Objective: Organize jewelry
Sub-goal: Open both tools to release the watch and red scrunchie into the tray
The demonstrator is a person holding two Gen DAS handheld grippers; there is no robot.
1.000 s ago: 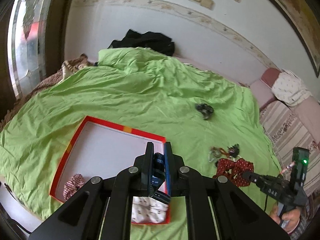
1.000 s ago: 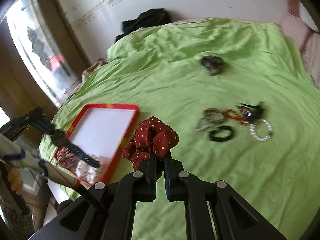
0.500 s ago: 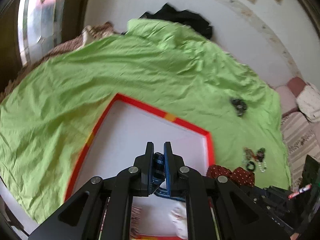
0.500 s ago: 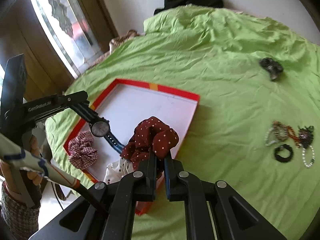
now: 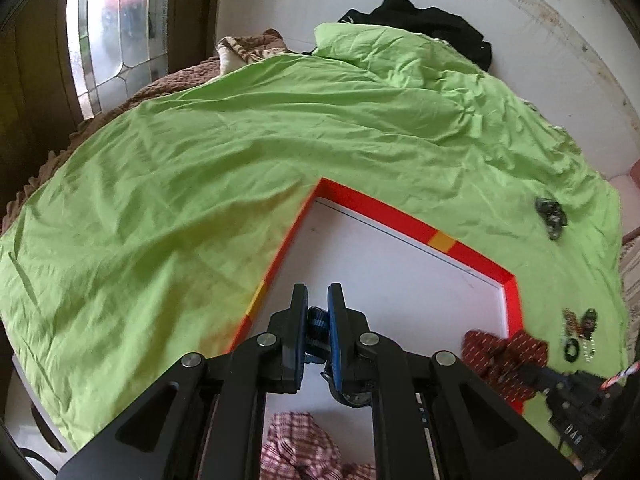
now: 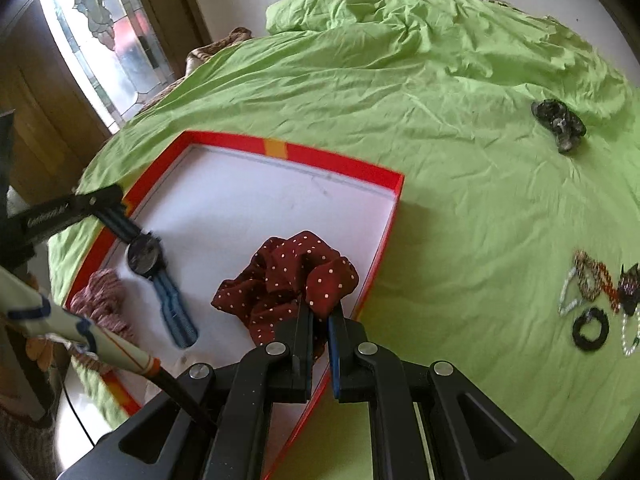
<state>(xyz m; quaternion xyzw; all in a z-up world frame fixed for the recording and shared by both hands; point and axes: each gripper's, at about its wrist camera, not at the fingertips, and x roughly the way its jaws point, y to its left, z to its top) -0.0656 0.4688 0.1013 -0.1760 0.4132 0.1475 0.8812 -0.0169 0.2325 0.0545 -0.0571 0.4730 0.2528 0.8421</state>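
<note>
Both grippers had swung in over the red-rimmed tray [image 6: 394,184] since a second before. The left gripper [image 5: 318,312] was clamped on the watch [image 6: 146,256] (strap dangling lengthwise toward the near rim); the right gripper [image 6: 320,314] pinched the dotted scrunchie [image 6: 288,280] above the tray's right half.

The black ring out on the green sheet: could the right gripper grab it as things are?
Probably not yet. The right gripper is shut on the red dotted scrunchie; the black ring lies unobstructed.
</note>
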